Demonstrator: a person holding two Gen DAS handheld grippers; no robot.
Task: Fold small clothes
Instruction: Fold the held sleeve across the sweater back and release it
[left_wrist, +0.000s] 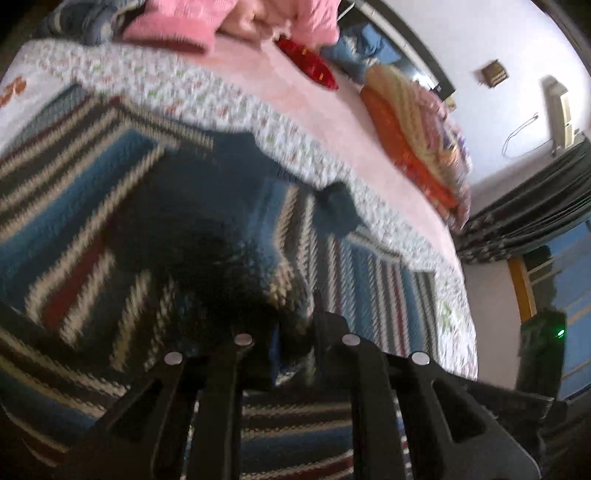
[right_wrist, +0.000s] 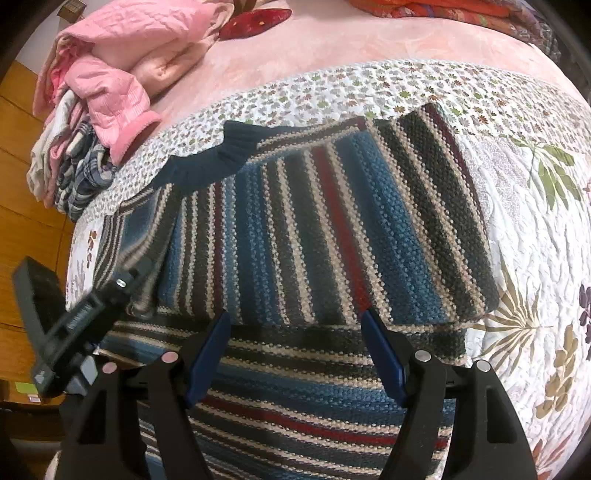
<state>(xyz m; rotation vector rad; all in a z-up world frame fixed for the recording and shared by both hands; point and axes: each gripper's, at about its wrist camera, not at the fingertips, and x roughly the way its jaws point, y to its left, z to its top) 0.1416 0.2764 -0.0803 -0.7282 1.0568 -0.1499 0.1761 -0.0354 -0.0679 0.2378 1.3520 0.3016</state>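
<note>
A knitted sweater (right_wrist: 314, 221) striped in blue, black, cream and red lies on the floral quilt (right_wrist: 517, 229), one part folded over the body, its dark ribbed hem (right_wrist: 221, 147) at the far edge. My right gripper (right_wrist: 295, 325) hovers open just above the fold, blue pads (right_wrist: 208, 350) spread wide with nothing between them. My left gripper (right_wrist: 110, 295) is at the sweater's left edge. In the blurred left wrist view the sweater (left_wrist: 74, 206) fills the frame, and my left gripper (left_wrist: 295, 332) is shut on a raised bunch of its knit.
A pile of clothes topped by a pink quilted jacket (right_wrist: 107, 85) sits at the far left of the bed, a red cushion (right_wrist: 251, 22) behind it. Folded orange blankets (left_wrist: 413, 140) lie at the far side. Wooden floor (right_wrist: 22, 184) lies past the bed's left edge.
</note>
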